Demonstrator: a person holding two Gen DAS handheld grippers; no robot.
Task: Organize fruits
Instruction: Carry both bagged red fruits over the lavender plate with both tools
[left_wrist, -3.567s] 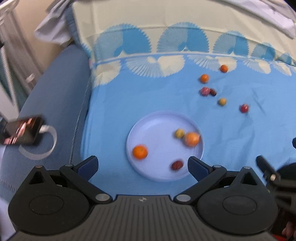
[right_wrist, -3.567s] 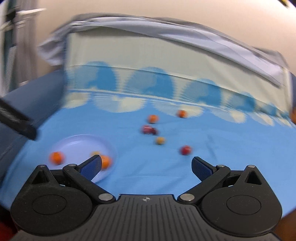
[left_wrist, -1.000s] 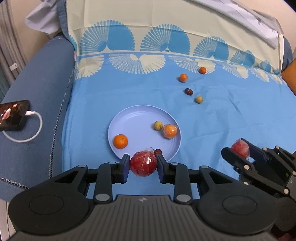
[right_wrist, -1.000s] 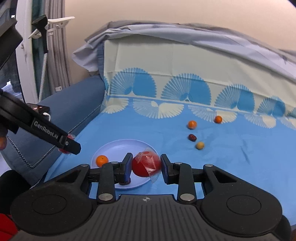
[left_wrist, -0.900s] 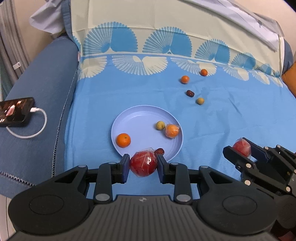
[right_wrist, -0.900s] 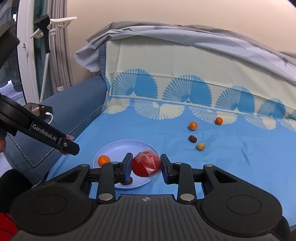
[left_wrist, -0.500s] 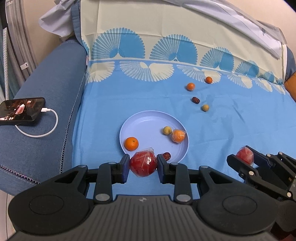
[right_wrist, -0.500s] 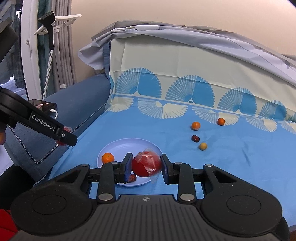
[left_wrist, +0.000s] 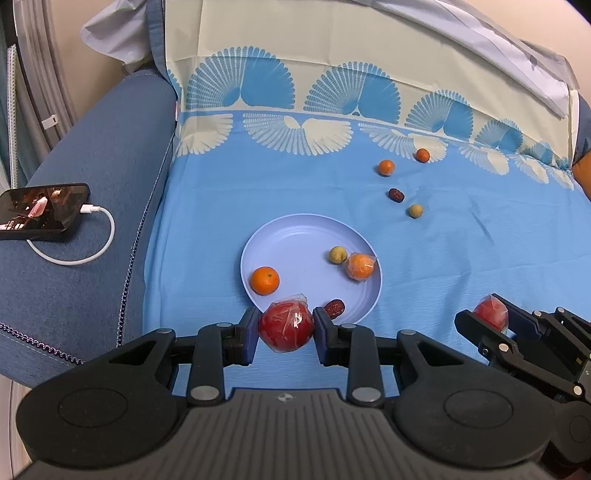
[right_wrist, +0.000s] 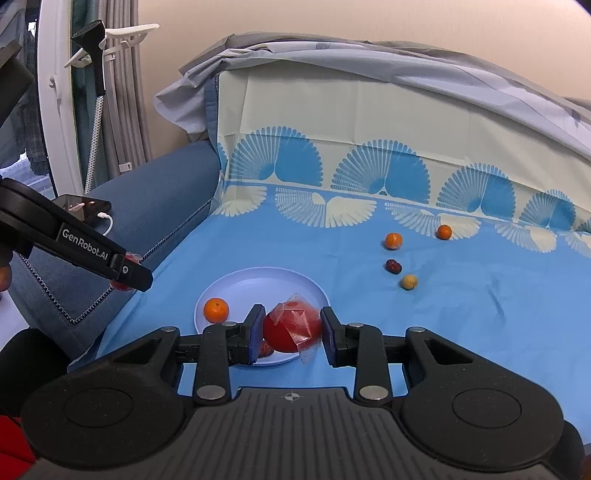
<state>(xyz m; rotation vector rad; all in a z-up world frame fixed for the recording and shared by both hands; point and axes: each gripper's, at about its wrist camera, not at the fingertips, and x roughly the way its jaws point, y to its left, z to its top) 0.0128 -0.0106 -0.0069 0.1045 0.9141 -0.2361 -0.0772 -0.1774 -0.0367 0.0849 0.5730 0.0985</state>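
Observation:
My left gripper (left_wrist: 284, 330) is shut on a red fruit wrapped in plastic (left_wrist: 285, 326), held just above the near rim of the pale blue plate (left_wrist: 295, 240). My right gripper (right_wrist: 291, 330) is shut on a second wrapped red fruit (right_wrist: 291, 326), also near the plate (right_wrist: 258, 284); it shows in the left wrist view (left_wrist: 491, 314) at the right. On the plate lie an orange (left_wrist: 265, 280), a wrapped orange fruit (left_wrist: 359, 266), a small yellow-green fruit (left_wrist: 337, 254) and a dark red date (left_wrist: 335, 307). Several small fruits lie on the blue cloth beyond: two orange ones (left_wrist: 386, 167), a dark date (left_wrist: 396, 194), a yellow one (left_wrist: 416, 211).
The plate sits on a blue patterned cloth (left_wrist: 258, 173) over a blue sofa. A phone (left_wrist: 40, 212) with a white cable (left_wrist: 85, 254) lies on the sofa arm at the left. A white rack and curtain (right_wrist: 92, 92) stand at the far left.
Both grippers, open and empty 3.6 s ago, now each hold a red fruit. Over the last second both drew slightly back and left; the plate's fruits have not moved.

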